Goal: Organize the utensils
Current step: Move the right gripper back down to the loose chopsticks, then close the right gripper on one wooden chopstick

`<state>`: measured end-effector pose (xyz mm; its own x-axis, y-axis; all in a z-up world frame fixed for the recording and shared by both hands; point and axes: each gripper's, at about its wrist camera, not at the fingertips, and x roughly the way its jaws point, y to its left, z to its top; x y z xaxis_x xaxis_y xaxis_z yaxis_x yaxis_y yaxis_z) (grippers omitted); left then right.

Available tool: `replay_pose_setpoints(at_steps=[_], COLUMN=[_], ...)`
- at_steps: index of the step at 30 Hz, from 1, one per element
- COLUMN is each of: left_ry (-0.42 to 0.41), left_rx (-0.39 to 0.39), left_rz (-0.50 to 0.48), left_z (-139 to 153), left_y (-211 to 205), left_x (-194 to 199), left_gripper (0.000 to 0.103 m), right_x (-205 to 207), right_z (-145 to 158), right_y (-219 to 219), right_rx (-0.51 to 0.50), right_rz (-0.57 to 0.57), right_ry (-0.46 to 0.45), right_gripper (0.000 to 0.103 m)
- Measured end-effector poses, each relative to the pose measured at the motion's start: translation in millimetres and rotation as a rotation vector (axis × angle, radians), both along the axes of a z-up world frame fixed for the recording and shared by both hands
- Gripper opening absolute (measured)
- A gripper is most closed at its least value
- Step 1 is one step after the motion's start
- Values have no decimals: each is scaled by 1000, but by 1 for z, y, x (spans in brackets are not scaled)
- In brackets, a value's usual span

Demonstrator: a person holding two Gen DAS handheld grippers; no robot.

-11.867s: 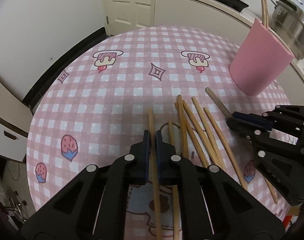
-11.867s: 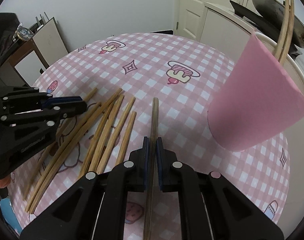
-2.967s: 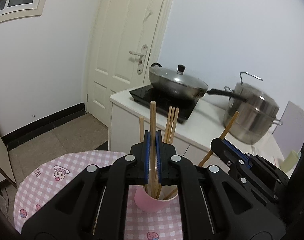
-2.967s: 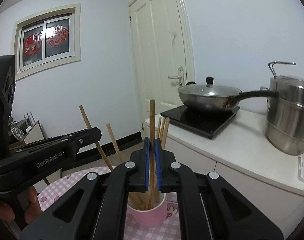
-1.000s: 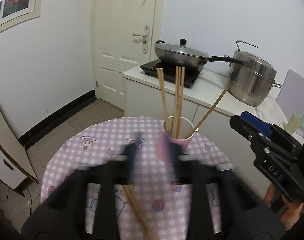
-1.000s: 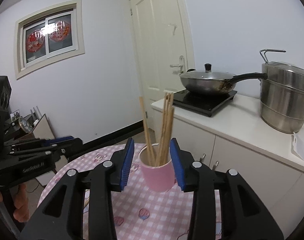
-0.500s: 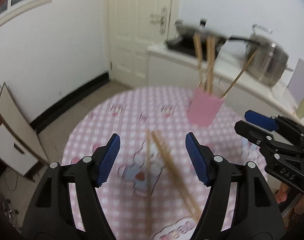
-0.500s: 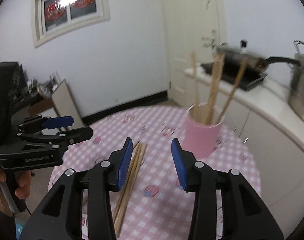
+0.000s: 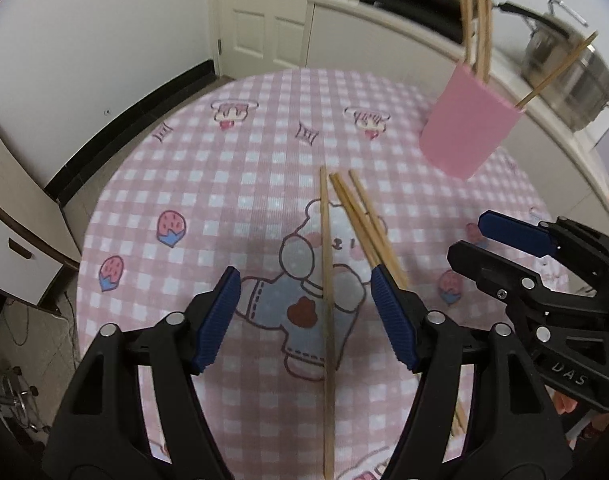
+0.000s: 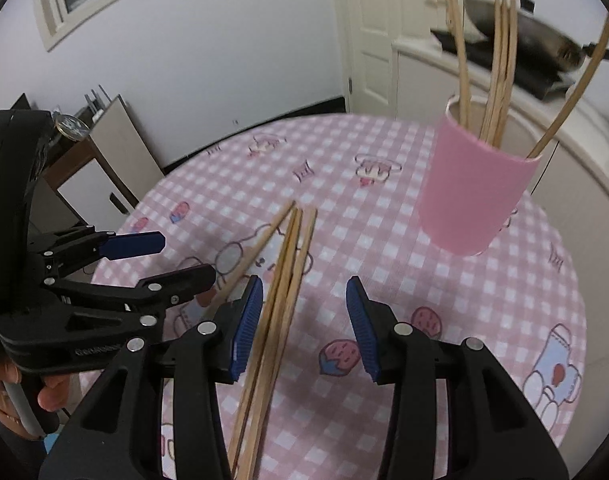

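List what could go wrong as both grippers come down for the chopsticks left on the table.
The bundled chopsticks lie touching, so the open right gripper may pinch several or knock them askew. The left gripper and the right one are close together and could collide. The pink cup holds leaning chopsticks; a careless insertion might tip it.

I count four loose chopsticks (image 9: 327, 280) on the table (image 9: 224, 184): one lies alone, and three sit together in a bundle (image 10: 282, 280) just beside it. One pink cup (image 10: 472, 200) stands on the table, and I make out five chopsticks standing in it (image 10: 500, 64), though where they bunch together I cannot be certain of that number. Two hand-held grippers are in view, my left hand-held gripper (image 9: 304, 316) and my right hand-held gripper (image 10: 302, 324). Behind the table I see one wok (image 10: 536, 40) and one steel pot (image 9: 572, 76).
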<state>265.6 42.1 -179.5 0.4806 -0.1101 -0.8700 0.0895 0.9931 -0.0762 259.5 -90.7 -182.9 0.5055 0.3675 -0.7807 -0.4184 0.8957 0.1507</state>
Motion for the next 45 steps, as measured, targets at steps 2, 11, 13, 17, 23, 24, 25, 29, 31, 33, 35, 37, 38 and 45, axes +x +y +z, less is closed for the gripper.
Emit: replay_pose_setpoints(at_steps=[2,11,13,17,23,24,25,29,31,33,35,37,38,45], left_ry=[27,77,73,67,68,67,67,67,68,68,69,72,72,73], left_rx=[-2,7,20,50,36,38,36,28,25,27,22,13,12,14], left_rz=[-5,-7,-11,-12,-20,-20,-19,-12,-10,-10,-6,-3,1,1], left_z=[-8,-34,-34,-35,-36,-36,-35,-35,-34,-33,-33,-32,-32,-32], left_y=[-3,-9,-10,-11,-5,-4,-3,0,2,2,4,5,6,7], left_x=[8,33,37,43,48,47,45,44,41,41,41,41,41,40], left_gripper=[52,36,35,16,8,8,8,8,8,8,8,8,8,8], right_x=[6,35,38,46,58,59,61,64,64,65,66,67,68,69], right_z=[-3,-19,-21,-22,-29,-30,-32,-38,-39,-37,-31,-26,-25,-38], right_y=[-1,-2,0,6,16,18,20,28,31,31,26,22,21,27], right_rx=[-4,-4,-1,1,-25,-35,-44,-65,-70,-68,-35,-33,-41,-94], right_rz=[-7,-16,-10,7,20,19,20,37,39,40,26,15,10,25], right_ry=[19,96,105,134,180,183,188,215,213,217,211,204,204,227], right_gripper=[41,41,41,41,33,31,30,29,29,29,29,29,29,21])
